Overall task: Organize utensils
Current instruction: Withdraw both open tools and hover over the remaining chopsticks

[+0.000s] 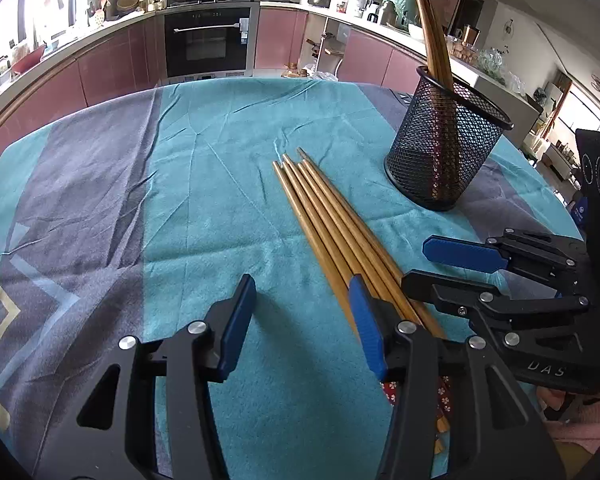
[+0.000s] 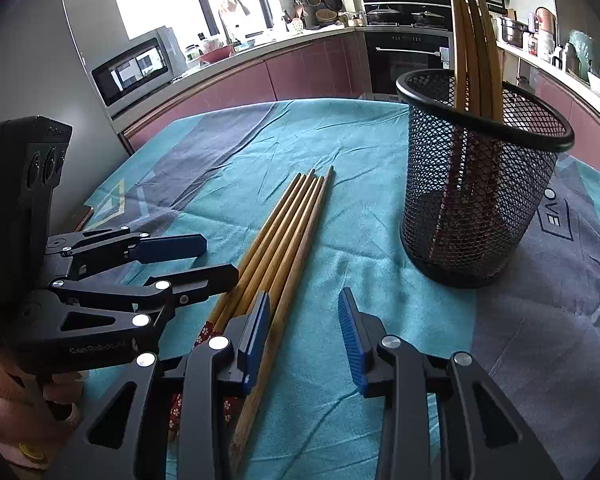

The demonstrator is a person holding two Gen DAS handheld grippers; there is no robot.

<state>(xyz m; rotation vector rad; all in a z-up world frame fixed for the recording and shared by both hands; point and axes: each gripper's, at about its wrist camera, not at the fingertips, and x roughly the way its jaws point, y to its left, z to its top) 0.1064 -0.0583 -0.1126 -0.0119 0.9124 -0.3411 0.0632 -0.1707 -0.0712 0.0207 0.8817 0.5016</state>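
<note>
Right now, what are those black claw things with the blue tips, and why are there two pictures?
Those claws are grippers, a bit like big tongs. A person holds one in each hand, and each gripper has a little camera that looks out along its two fingers. So one picture is from the left gripper and the other from the right gripper. Each camera also sees the other gripper off to the side.

They are over a table with a teal and grey tablecloth. A bunch of loose wooden chopsticks lies flat on it. Beside them stands a black mesh cup with a few chopsticks in the cup sticking up.

Both grippers are open and hold nothing. The loose chopsticks lie between them, close to their fingers. A kitchen is behind.
</note>
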